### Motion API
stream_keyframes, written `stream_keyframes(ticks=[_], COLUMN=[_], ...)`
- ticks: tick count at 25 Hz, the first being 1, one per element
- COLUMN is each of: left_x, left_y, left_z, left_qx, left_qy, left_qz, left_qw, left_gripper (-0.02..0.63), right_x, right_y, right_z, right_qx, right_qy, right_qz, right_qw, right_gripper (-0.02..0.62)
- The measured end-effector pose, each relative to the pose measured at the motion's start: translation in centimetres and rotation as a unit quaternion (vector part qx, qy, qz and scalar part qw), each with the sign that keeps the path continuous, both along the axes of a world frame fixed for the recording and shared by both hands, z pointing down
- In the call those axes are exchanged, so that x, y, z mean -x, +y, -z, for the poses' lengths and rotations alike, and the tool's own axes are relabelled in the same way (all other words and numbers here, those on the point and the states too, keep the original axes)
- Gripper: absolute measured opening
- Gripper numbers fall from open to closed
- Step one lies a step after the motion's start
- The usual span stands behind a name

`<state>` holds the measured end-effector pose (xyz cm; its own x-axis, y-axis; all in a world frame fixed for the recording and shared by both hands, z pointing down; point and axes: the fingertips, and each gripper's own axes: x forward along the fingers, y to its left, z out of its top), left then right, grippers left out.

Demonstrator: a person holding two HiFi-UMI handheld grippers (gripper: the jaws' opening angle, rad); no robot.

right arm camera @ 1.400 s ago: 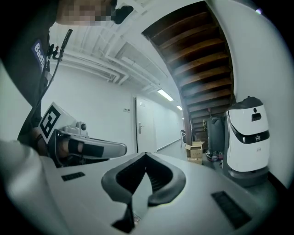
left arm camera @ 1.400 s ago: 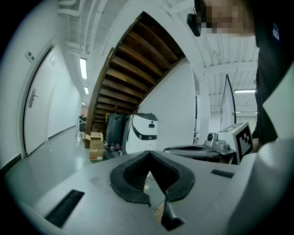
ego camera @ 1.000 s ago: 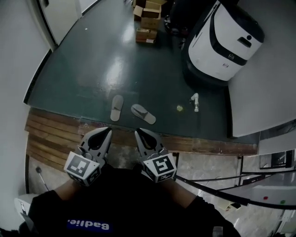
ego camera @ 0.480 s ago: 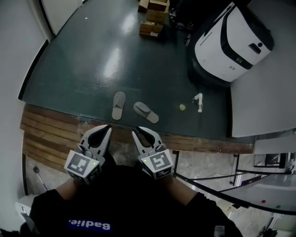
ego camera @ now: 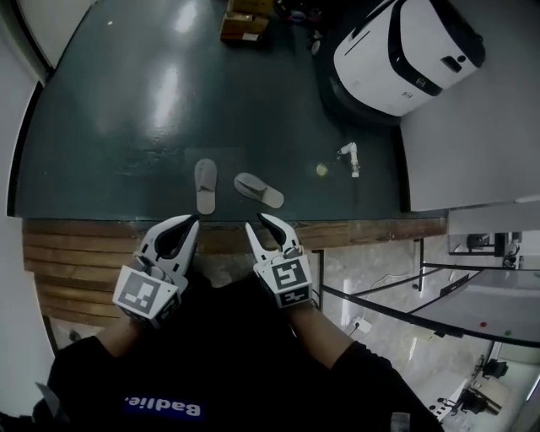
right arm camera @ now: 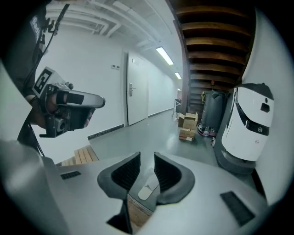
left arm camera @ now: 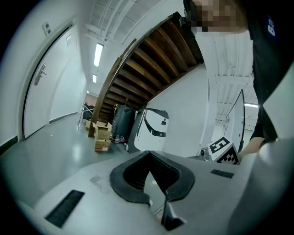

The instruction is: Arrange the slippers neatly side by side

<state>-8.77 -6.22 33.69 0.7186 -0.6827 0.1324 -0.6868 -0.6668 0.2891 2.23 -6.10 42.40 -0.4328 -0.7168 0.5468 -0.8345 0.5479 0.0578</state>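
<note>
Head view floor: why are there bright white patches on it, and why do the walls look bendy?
In the head view, the patches on the floor are glare, probably ceiling lights reflecting off its shiny surface, and the wide-angle lens bends straight edges near the borders. In the left gripper view, a lit ceiling light strip shows, and the corners go black.

Dark green floor (ego camera: 126,126): straight slipper (ego camera: 205,186), angled slipper (ego camera: 258,191) (near each other), cardboard boxes (ego camera: 240,25)
</note>
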Motion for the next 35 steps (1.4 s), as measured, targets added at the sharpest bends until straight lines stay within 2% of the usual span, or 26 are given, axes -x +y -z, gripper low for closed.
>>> stream_keyframes(ticks=[3, 7, 11, 19, 25, 28, 31, 35], left_x=[0.0, -0.7, -1.4, -0.6, 0.7, 1.8, 3.3, 5.1], left_y=[-0.9, -2.3, -3.3, -4.0, -5.5, -6.3, -6.7, -7.3], left_z=[-0.9, -1.1, -1.3, -3.2, -6.1, -8.3, -10.4, -14.1], left_qx=[0.013, 0.007, 0.008, 0.057, 0.087, 0.105, 0.117, 0.135], left_qy=[0.000, -0.008, -0.018, -0.032, -0.063, -0.075, -0.083, -0.097], left_qz=[-0.004, 0.006, 0.037, 0.094, 0.115, 0.129, 0.136, 0.142], left_qw=[0.9999, 0.9999, 0.9991, 0.9934, 0.9875, 0.9832, 0.9802, 0.9758], left_gripper=[-0.009, -0.009, -0.009, -0.009, -0.009, -0.009, -0.009, -0.009], right_x=[-0.3, -2.0, -5.1, -11.8, -14.8, -16.8, -17.9, -17.9], right_y=[-1.3, -3.0, -5.0, -10.6, -13.2, -13.9, -14.4, -16.3], right_z=[-2.2, -6.6, -13.2, -27.4, -38.1, -43.7, -48.4, -53.7], right_qx=[0.002, 0.025, 0.056, 0.094, 0.135, 0.172, 0.201, 0.193], right_qy=[0.018, 0.045, 0.108, 0.231, 0.316, 0.342, 0.357, 0.381], right_qz=[0.000, 0.019, 0.051, 0.106, 0.157, 0.158, 0.150, 0.158], right_qw=[1.000, 0.999, 0.991, 0.963, 0.926, 0.910, 0.900, 0.890], right_gripper=[0.084, 0.087, 0.087, 0.087, 0.087, 0.087, 0.087, 0.087])
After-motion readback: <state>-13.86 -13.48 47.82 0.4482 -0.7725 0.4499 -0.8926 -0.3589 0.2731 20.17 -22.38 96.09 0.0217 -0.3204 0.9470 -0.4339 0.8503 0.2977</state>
